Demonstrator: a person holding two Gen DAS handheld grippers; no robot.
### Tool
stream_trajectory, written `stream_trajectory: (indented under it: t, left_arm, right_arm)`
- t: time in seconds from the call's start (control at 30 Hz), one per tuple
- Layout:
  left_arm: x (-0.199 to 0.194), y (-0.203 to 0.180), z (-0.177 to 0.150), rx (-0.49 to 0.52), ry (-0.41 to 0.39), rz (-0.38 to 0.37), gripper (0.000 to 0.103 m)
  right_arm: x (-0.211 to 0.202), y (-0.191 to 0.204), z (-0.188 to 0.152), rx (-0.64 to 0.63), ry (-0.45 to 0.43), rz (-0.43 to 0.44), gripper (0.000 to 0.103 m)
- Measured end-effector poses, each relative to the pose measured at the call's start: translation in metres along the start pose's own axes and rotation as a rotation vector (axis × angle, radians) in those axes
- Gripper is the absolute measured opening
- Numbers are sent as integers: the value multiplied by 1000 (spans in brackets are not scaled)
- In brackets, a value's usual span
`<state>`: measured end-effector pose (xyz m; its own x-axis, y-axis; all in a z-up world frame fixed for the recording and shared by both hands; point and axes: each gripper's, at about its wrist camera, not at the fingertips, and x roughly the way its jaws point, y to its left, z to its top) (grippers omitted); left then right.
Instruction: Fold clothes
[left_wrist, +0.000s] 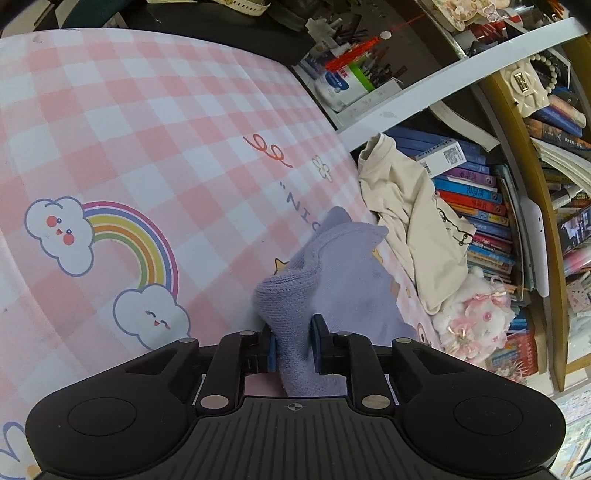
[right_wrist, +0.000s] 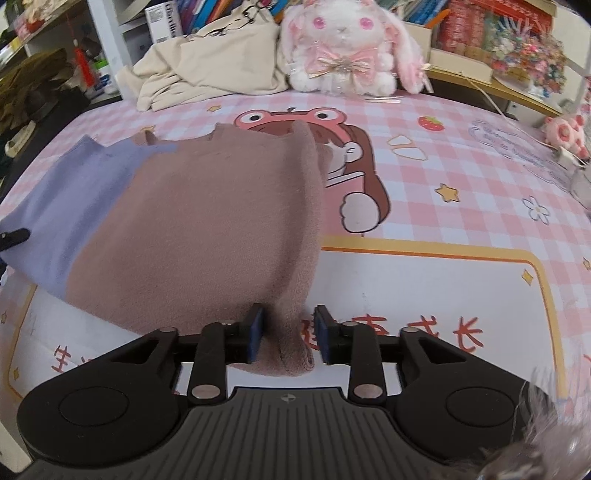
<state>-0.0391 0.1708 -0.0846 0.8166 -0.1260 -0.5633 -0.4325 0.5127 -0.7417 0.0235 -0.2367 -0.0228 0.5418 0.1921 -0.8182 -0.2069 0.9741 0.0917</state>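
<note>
A knitted garment lies on the pink checked mat (right_wrist: 461, 206); its mauve part (right_wrist: 207, 221) is spread flat and its lavender part (right_wrist: 62, 199) lies at the left. In the left wrist view my left gripper (left_wrist: 293, 339) is shut on a bunched lavender fold (left_wrist: 343, 269), which fills the gap between the pads. My right gripper (right_wrist: 290, 332) stands open around the near mauve edge, which lies loose between the fingers. A gap shows beside the right pad (right_wrist: 325, 336).
A crumpled cream garment (right_wrist: 207, 70) and a white-and-pink plush rabbit (right_wrist: 343, 48) sit at the mat's far edge. Shelves of books (left_wrist: 476, 199) and clutter stand behind them. The mat (left_wrist: 129, 129) with rainbow and cloud prints stretches away to the left of the left gripper.
</note>
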Motion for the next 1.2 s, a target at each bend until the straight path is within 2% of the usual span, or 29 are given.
stream_trajectory:
  t: [0.07, 0.17, 0.23, 0.3, 0.4, 0.77, 1.2]
  left_arm:
    - [0, 2, 1, -4, 2, -7, 18]
    - [0, 3, 1, -5, 4, -13, 18]
    - [0, 3, 1, -3, 4, -15, 18]
    - [0, 3, 1, 1, 4, -16, 18]
    - [-1, 4, 1, 0, 4, -19, 17]
    - [-1, 1, -1, 2, -4, -6, 17]
    - [-3, -15, -11, 16, -65, 84, 16]
  right_arm:
    - [-6, -1, -2, 20, -8, 1, 40]
    - [-18, 2, -8, 27, -25, 4, 52]
    - [-25, 7, -13, 13, -31, 3, 57]
    - [-29, 12, -17, -8, -32, -2, 69]
    - [-33, 19, -23, -41, -25, -3, 76]
    - [-38, 28, -41, -128, 19, 28, 78]
    - [-45, 4, -42, -250, -4, 104, 82]
